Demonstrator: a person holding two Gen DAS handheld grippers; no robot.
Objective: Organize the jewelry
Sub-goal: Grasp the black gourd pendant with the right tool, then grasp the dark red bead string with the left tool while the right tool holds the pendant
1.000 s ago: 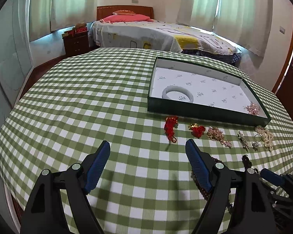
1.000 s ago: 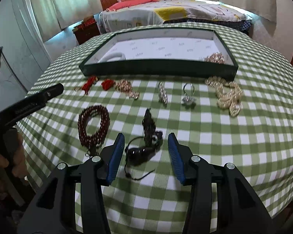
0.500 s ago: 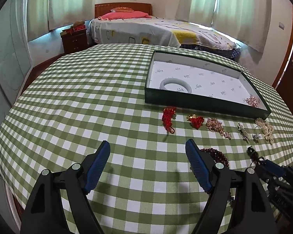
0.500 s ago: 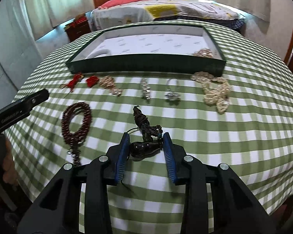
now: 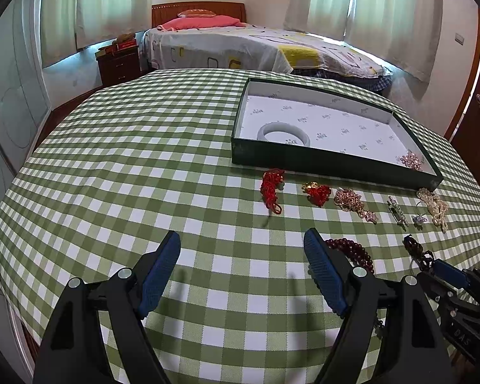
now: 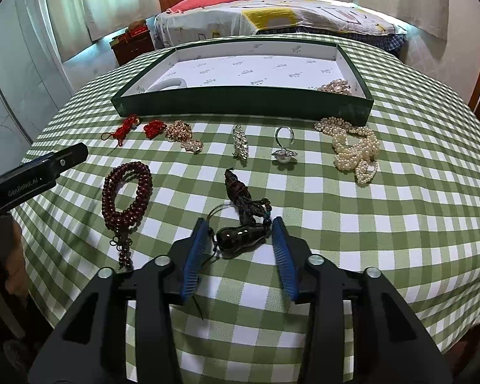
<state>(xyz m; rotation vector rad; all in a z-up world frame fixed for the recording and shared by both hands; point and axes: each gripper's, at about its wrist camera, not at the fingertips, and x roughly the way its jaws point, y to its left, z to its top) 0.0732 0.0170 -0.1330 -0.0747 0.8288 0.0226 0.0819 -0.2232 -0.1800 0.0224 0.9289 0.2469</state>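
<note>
A green tray point(image 6: 246, 104) with a white lining holds a white bangle point(image 5: 283, 133) and a gold piece point(image 6: 334, 86). Before it lie red knots point(image 6: 124, 128), a gold chain point(image 6: 184, 136), a brooch point(image 6: 240, 145), a ring point(image 6: 284, 147), pearls point(image 6: 355, 147) and dark red beads point(image 6: 126, 193). My right gripper point(image 6: 240, 246) is open, its fingers either side of a black gourd pendant point(image 6: 236, 235) on the cloth, not touching it. My left gripper point(image 5: 241, 268) is open and empty over the cloth, left of the beads point(image 5: 352, 251).
The round table wears a green checked cloth point(image 5: 144, 160); its edge falls away close to both grippers. A bed point(image 5: 256, 48) and a nightstand point(image 5: 118, 64) stand beyond the table. The right gripper's body shows at the left view's lower right point(image 5: 457, 294).
My right gripper closed in around the black pendant half a second ago and has since opened a little wider. The left gripper has drifted back slightly and stays open.
</note>
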